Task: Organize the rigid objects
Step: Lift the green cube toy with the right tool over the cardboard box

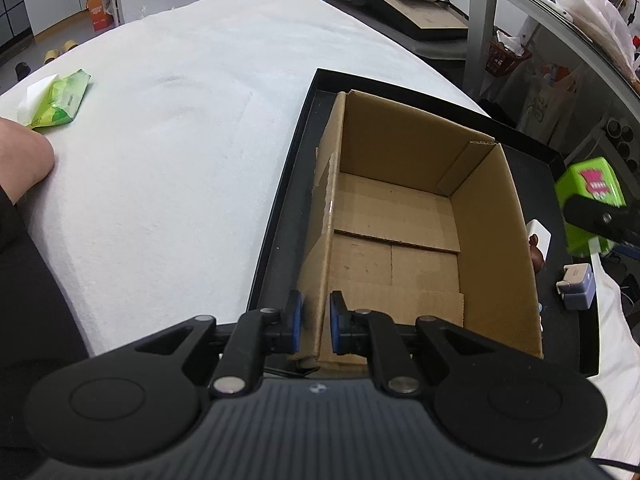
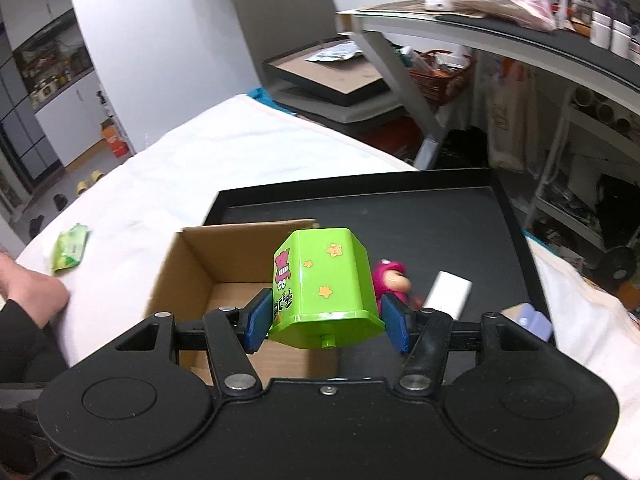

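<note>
green plastic container sits clamped in the right claw over the cardboard box; left claw pinches the box's near wall. tilted, it could snag the rim and slip.

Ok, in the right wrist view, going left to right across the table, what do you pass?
Green packet → cardboard box → green container held in the right gripper → pink toy → white block → lilac charger.
</note>
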Demonstrator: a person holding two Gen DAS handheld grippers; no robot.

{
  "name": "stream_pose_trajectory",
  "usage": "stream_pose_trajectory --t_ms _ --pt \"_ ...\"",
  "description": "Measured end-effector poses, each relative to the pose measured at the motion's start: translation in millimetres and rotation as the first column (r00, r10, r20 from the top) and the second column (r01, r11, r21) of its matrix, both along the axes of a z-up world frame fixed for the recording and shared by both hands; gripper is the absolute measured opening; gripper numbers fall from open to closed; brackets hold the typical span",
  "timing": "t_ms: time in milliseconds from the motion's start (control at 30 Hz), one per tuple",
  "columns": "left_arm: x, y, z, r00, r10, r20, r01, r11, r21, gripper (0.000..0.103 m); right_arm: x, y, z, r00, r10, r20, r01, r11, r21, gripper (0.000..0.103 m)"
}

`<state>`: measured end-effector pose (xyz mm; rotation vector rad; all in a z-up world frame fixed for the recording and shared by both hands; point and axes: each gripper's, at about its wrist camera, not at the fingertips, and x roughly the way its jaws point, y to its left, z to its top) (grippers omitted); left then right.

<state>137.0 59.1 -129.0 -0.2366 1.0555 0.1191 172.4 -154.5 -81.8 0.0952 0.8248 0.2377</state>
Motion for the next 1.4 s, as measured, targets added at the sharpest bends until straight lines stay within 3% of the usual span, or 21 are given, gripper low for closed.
stream_pose_trajectory --t_ms 733,1400 --pt "9.1 -0.2 -1.4 0.999 0.029 -0.013 -0.029 1.000 -0.002 0.013 29.9 50.4 -9.9 0.990 0.131 -0.052 -0.128 0.990 0.065 0.057" --pt "13.3 10.7 -3.8 0.998 0.057 -0.009 -0.057 0.996 -0.070 0.013 57.3 87.1 -24.2 0.970 0.224 -0.093 -0.211 0.969 0.130 0.057"
